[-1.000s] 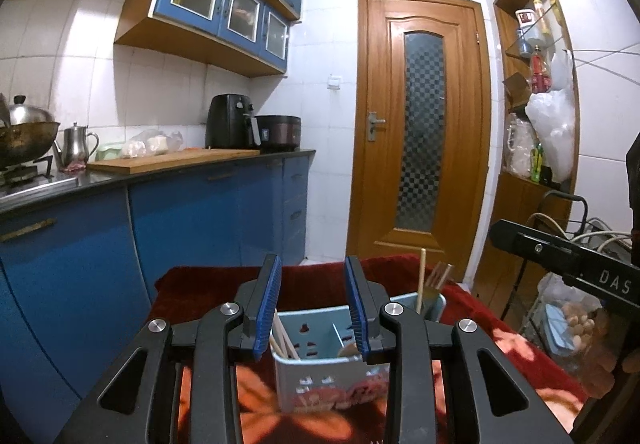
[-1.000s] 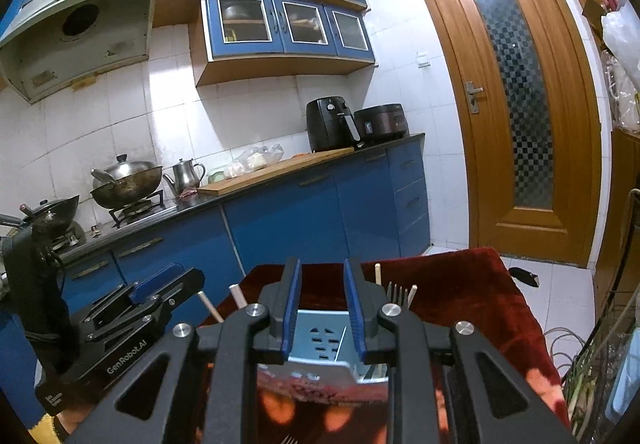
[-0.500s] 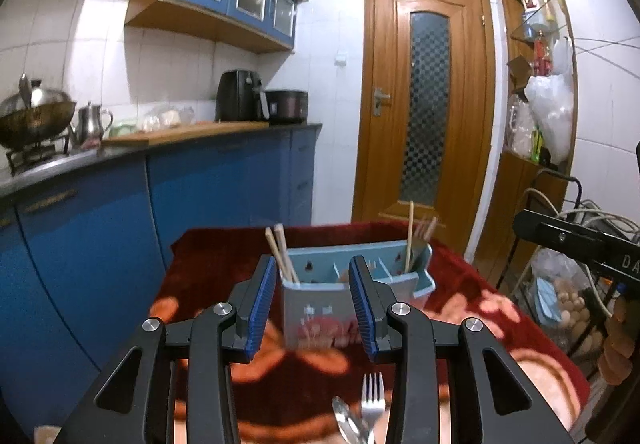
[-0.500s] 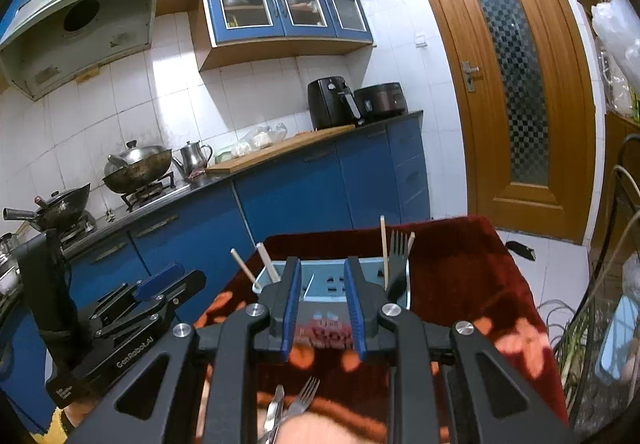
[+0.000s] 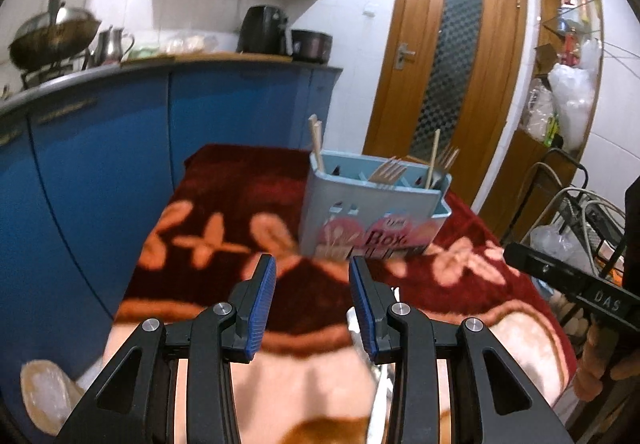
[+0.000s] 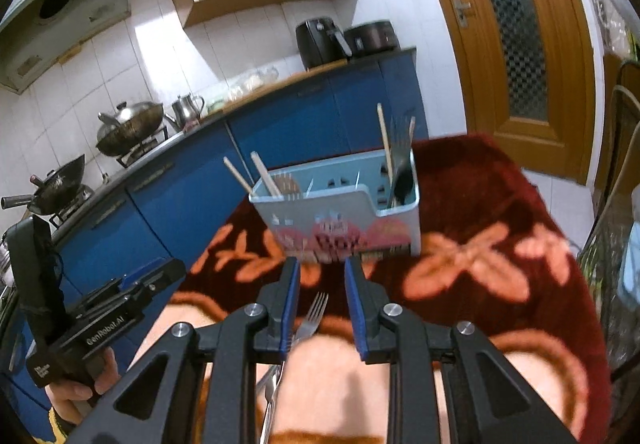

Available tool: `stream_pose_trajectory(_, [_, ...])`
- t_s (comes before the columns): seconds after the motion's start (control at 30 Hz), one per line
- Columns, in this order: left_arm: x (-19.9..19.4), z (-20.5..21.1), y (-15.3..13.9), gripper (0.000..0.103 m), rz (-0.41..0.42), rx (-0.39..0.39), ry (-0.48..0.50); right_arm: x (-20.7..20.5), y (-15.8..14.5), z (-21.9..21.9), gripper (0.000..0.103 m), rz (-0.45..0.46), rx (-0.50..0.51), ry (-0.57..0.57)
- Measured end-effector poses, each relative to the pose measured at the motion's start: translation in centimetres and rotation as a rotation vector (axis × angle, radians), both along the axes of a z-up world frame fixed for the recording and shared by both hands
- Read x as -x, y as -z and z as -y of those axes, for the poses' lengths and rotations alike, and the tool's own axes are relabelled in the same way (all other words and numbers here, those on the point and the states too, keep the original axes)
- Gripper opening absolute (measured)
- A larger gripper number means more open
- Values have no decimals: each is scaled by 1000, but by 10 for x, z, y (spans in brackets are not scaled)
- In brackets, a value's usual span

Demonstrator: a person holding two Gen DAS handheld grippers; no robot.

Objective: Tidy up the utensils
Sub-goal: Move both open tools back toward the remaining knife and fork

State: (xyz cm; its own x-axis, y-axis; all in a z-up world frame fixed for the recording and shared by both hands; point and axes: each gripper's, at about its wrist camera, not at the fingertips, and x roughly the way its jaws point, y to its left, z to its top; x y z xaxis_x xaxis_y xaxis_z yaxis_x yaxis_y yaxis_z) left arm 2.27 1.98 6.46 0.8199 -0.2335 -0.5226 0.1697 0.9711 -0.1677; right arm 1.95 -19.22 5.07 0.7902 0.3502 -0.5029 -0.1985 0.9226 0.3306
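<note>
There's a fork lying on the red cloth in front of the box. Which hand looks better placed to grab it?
The right, probably. The fork lies between the open right gripper fingers. The open left gripper has only cloth between its fingers.

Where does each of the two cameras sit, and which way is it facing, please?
Left wrist: on the left gripper, looking along its open jaws over the red cloth at the utensil box; right gripper at right edge.
Right wrist: on the right gripper, jaws open above a fork, facing the same box; left gripper lower left.
Shared: box, cloth, blue cabinets, wooden door.
</note>
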Motion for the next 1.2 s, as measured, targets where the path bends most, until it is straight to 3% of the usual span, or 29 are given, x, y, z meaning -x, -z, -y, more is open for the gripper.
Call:
stream_pose_trajectory(0.23, [-7,-19,22,39,-83,6,-48,-17,33,-15,26,-99,6,-21])
stream_pose_trajectory(0.7, [-19,-36,50,39,-153,38,-82,-58,79,-33,26,-260,-7,-60])
stream_pose_trajectory(1.13, [-27,-41,60,39,-181,54,-85,-76,89,-41,26,-269,-20,-76])
stream_pose_trajectory(1.2, [-27,-40,61,39,-182,56,-80,-78,90,-42,16,-272,-24,-88])
